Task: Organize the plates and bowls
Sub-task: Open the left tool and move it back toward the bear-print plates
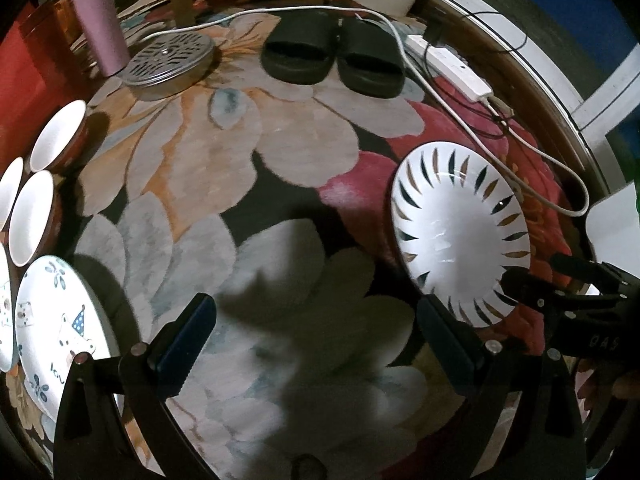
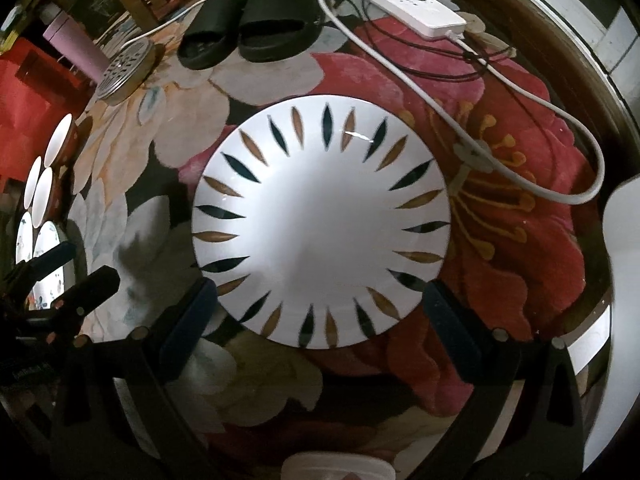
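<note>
While the left wrist cam looks down over a glass top w/ a floral rug (image 1: 248,184) showing under it, the left gripper (image 1: 316,340) hangs wide open w/ nothing between its fingers, over bare glass. To its right sits the leaf-pattern plate (image 1: 460,236), flat on the glass, and the right gripper (image 1: 532,280) shows at that plate's near-right rim, black fingers (image 1: 520,286) just beside or on the edge; can't tell contact from here. At far left the sorted group: white bowls (image 1: 34,216) clustered together and a cartoon plate (image 1: 56,332) just below them, w/ another plate edge partly cut off by the frame. Further back, well apart: pink tumbler (image 1: 98,20), metal grate lid (image 1: 170,62), black slippers (image 1: 332,60), power strip (image 1: 448,64) w/ white cable. Right wrist cam next: the leaf-pattern plate (image 2: 320,224) fills the middle, near rim lying between the right gripper (image 2: 316,320) fingers, which are spread wide, about as wide as the plate's near part; not clamped on anything, plate resting on the glass. Left gripper (image 2: 76,276) pokes in at left, open, in front of the bowls (image 2: 42,196) and the cartoon plates. Progress, as a guess: bowls and cartoon plates look already grouped at left; the leaf-pattern plate is the one visible stray, well apart from them, so grasping it and moving it over to the plates is prob what's left.
</note>
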